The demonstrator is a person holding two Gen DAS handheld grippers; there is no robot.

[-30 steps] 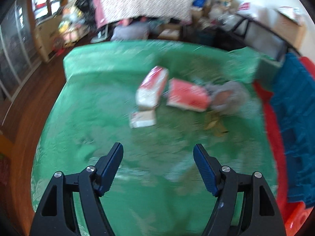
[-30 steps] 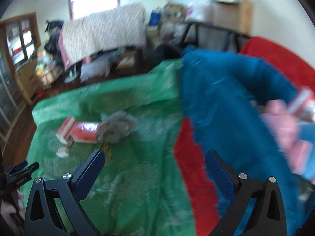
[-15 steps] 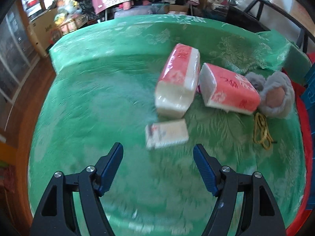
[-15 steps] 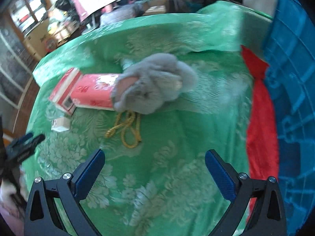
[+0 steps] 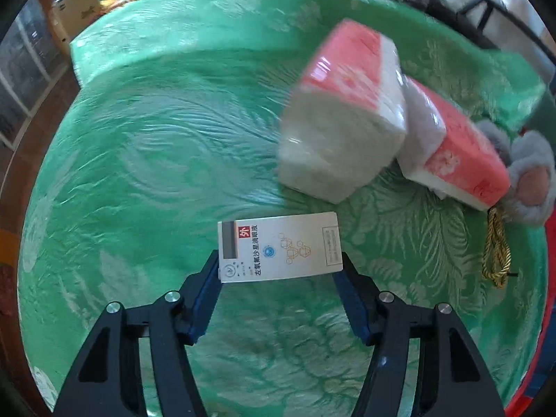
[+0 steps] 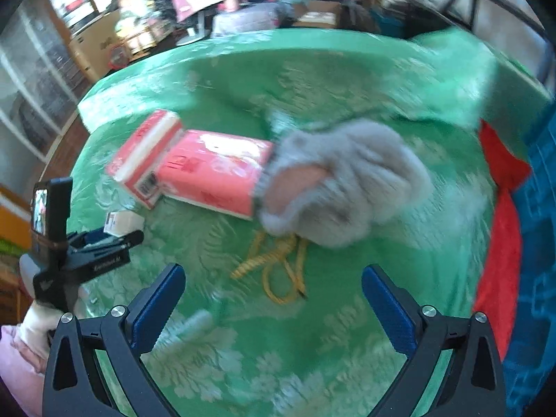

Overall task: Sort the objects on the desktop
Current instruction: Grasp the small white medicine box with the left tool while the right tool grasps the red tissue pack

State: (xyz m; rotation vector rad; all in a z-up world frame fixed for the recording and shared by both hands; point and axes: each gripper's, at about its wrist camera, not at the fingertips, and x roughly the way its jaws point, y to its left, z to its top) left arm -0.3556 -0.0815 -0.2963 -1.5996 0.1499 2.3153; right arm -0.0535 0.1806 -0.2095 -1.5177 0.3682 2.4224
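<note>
In the right wrist view, the right gripper (image 6: pixel 272 299) fills the lower frame with its blue-padded jaws spread wide above a green patterned cloth (image 6: pixel 347 80). Between and above them lies a coiled yellow cord (image 6: pixel 278 267), touching a grey plush toy (image 6: pixel 342 182) at centre, which rests against two red tissue packs (image 6: pixel 194 170). At left, the left gripper (image 6: pixel 104 239) reaches a small white box (image 6: pixel 123 222).

Two red-and-white plastic-wrapped tissue packs (image 5: pixel 344 118) (image 5: pixel 455 149) (side by side), one small white printed carton (image 5: pixel 279 246), one grey furry plush (image 6: pixel 347 180), one coiled yellow cord (image 6: pixel 278 271).
</note>
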